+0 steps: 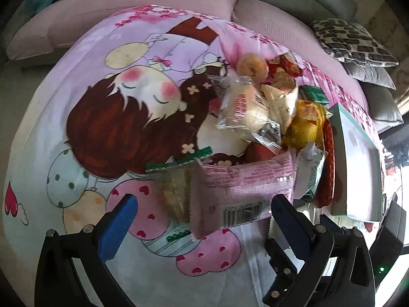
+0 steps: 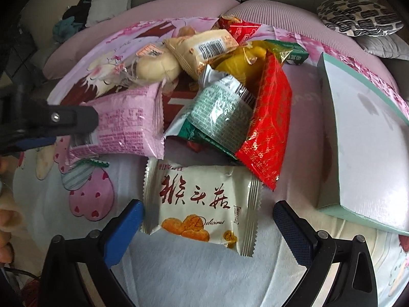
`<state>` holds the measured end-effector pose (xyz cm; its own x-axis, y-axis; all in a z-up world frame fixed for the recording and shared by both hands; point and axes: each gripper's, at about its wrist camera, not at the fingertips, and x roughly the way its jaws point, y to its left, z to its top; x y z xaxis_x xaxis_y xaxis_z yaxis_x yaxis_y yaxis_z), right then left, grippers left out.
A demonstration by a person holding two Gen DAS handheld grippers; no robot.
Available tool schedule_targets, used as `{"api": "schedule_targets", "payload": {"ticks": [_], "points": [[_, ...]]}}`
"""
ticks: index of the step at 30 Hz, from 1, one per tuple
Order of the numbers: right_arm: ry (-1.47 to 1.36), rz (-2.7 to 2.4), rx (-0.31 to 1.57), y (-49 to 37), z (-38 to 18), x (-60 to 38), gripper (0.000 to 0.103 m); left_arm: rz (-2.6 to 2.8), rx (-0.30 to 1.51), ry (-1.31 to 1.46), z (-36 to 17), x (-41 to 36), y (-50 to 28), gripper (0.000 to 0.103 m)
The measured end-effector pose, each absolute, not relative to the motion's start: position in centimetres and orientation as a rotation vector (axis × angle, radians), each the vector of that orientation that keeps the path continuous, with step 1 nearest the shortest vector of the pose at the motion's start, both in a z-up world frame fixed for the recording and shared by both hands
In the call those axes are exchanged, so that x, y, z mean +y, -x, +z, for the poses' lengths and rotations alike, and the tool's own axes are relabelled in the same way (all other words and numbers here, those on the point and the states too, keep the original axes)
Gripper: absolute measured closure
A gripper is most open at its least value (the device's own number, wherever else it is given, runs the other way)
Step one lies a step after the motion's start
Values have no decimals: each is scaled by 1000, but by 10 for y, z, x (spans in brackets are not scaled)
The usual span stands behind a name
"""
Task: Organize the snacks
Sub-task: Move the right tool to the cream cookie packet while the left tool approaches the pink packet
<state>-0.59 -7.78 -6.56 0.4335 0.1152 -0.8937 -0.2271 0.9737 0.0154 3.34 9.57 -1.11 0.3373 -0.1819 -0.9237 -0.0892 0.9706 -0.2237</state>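
Snack packets are piled on a cartoon-print sheet (image 1: 102,128). In the left wrist view my left gripper (image 1: 204,217) is open, its blue pads either side of a pink packet (image 1: 242,186) that lies over a clear green-edged packet (image 1: 176,179). The right wrist view shows a black finger (image 2: 71,120) of the left gripper over the pink packet (image 2: 127,122). My right gripper (image 2: 208,227) is open around a white biscuit packet (image 2: 202,204) with red characters. That packet lies flat on the sheet, and neither pad presses on it.
The pile holds a bun packet (image 1: 242,107), a yellow packet (image 1: 306,125), a red packet (image 2: 271,128) and a silver-green packet (image 2: 219,112). A mint-edged box (image 2: 358,140) lies to the right. Sofa cushions (image 2: 358,18) ring the back. A hand (image 2: 7,217) shows at the left edge.
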Motion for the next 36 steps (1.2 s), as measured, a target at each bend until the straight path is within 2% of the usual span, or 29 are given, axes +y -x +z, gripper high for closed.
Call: {"api": "schedule_targets", "payload": {"ticks": [6, 12, 21, 30, 36], "points": [[98, 185, 1083, -1, -66, -78, 18, -90, 1193, 182, 0, 79, -34, 0], [63, 180, 1081, 0, -64, -86, 26, -104, 1143, 75, 14, 67, -39, 0], [41, 189, 1085, -1, -66, -89, 26, -196, 1103, 10, 15, 57, -53, 0], [11, 175, 1092, 11, -61, -108, 26, -297, 1169, 18, 5, 45, -37, 0], [-18, 165, 1100, 15, -59, -116, 27, -302, 1188, -81, 0, 33, -28, 1]]}}
